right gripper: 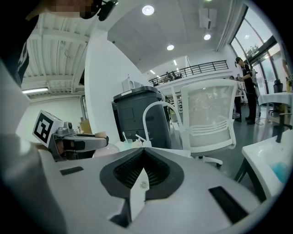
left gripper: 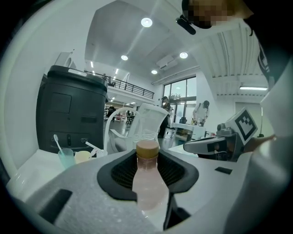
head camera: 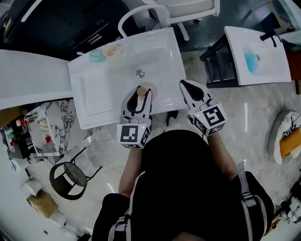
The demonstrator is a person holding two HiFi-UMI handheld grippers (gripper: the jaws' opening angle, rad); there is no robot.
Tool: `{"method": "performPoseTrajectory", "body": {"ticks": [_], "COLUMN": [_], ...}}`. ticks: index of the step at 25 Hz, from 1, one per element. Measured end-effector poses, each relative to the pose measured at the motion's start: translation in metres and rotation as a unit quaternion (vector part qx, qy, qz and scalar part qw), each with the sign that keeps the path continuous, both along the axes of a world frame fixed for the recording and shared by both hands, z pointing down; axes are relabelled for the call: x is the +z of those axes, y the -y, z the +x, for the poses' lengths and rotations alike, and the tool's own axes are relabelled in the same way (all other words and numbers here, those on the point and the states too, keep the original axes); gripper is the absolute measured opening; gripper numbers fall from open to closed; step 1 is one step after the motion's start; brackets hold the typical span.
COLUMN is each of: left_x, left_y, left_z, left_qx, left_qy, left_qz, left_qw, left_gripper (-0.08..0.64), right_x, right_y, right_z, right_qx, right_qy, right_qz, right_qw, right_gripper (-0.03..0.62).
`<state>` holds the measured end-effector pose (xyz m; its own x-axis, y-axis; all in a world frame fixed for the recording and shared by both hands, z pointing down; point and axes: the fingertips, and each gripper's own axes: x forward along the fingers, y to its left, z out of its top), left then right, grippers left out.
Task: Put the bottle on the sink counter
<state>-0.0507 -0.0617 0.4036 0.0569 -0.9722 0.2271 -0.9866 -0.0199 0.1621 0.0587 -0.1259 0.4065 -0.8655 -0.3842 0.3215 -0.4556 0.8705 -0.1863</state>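
A pale pink bottle (left gripper: pixel 149 185) with a tan cap (head camera: pixel 140 91) stands upright between the jaws of my left gripper (head camera: pixel 139 96), which is shut on its body. The bottle is over the front rim of the white sink (head camera: pixel 108 94), just in front of the drain (head camera: pixel 139 73); whether it rests on the counter cannot be told. My right gripper (head camera: pixel 188 87) hovers to the right at the sink's front right corner, its jaws shut with nothing in them. The right gripper view shows its closed tip (right gripper: pixel 143 176) and the left gripper (right gripper: pixel 78 144) with the bottle (right gripper: pixel 106 150) beside it.
A teal cup (head camera: pixel 96 56) and a yellow cup (head camera: pixel 110 50) with toothbrushes stand at the sink's back edge by the white arched faucet (head camera: pixel 141 14). A white chair (right gripper: pixel 208 119) is behind. A second sink (head camera: pixel 256 54) lies to the right, a black stool (head camera: pixel 70 176) lower left.
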Motion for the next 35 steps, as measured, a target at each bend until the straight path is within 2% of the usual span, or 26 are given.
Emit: {"method": "performPoseTrajectory", "body": {"ticks": [9,17,21,27,35], "left_x": [0.007,0.012,0.011,0.006,0.011], "left_y": [0.004,0.009,0.016,0.036,0.074], "left_z": [0.009,0.005,0.000,-0.010,-0.027], "left_qx": [-0.030,-0.033,-0.027,-0.008,0.028], "left_qy": [0.007,0.010,0.012,0.016,0.023], "left_qz": [-0.014,-0.018,-0.016,-0.008,-0.005], "left_qw": [0.9994,0.9992,0.9994,0.9998,0.9993], "left_gripper": [0.146,0.146,0.146,0.146,0.146], "right_x": [0.011,0.023,0.017,0.008,0.005], "right_y": [0.003,0.004,0.007,0.022,0.049], "right_z": [-0.010,-0.020,-0.026,-0.029,-0.028], "right_qx": [-0.056,-0.067,-0.069,-0.051,0.004], "right_qy": [0.003,-0.002,-0.002,-0.004,-0.012], "right_qz": [-0.013,-0.026,-0.018,-0.003,0.000], "right_qw": [0.998,0.997,0.997,0.999,1.000], "right_gripper": [0.005,0.005,0.005,0.005,0.005]}}
